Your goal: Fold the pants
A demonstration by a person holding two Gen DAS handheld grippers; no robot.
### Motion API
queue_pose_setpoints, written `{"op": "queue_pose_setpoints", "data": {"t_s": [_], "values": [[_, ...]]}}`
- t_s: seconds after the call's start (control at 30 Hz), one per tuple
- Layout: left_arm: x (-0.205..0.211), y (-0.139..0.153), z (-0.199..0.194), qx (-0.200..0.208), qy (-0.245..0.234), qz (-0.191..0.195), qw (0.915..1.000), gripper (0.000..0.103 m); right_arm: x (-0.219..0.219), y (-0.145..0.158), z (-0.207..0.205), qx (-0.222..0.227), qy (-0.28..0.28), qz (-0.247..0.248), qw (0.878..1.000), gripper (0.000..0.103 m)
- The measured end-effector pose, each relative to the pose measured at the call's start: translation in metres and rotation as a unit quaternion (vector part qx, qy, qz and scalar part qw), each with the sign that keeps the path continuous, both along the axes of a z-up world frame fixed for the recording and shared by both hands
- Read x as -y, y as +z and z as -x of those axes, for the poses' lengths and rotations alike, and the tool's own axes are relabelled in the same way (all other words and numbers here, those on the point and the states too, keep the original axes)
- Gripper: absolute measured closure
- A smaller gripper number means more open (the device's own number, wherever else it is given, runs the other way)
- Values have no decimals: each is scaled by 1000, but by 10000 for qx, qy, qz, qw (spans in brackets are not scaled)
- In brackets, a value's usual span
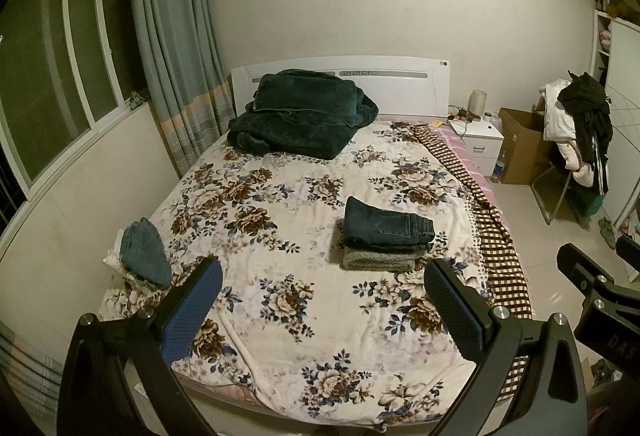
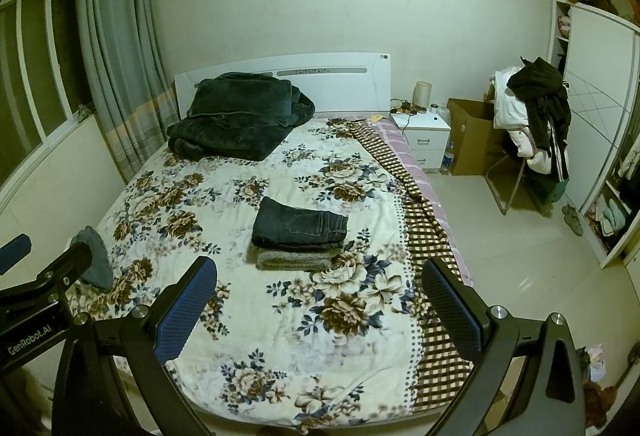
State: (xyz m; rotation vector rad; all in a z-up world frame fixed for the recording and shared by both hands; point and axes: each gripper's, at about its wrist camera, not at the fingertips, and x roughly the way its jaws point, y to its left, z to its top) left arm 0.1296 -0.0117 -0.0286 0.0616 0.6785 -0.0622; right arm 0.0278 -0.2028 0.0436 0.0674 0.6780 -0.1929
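Observation:
A folded pair of dark jeans [image 1: 388, 226] lies on top of a folded grey garment [image 1: 378, 260] in the middle of the floral bedspread [image 1: 288, 316]; the stack also shows in the right wrist view [image 2: 300, 226]. A bunched blue-grey pair of pants [image 1: 144, 254] lies at the bed's left edge, also seen in the right wrist view [image 2: 96, 260]. My left gripper [image 1: 324, 310] is open and empty, held above the foot of the bed. My right gripper [image 2: 320, 310] is open and empty, beside the left one.
A dark green blanket [image 1: 300, 115] is piled at the white headboard [image 1: 400, 83]. A checked sheet [image 1: 496, 236] hangs along the bed's right edge. A nightstand [image 1: 478, 139], cardboard box [image 1: 524, 147] and clothes-laden chair [image 1: 580, 131] stand to the right. Window and curtain are at left.

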Motion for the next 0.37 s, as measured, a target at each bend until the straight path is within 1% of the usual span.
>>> {"op": "queue_pose_setpoints", "data": {"t_s": [0.17,0.37], "values": [[3,0,-1,-6,-21,10,10000,0,0,0,0,-15,6,7,10000,0],[-3,0,3,13,-60,120,9999,0,0,-7,4,-32,-1,2,10000,0]]}}
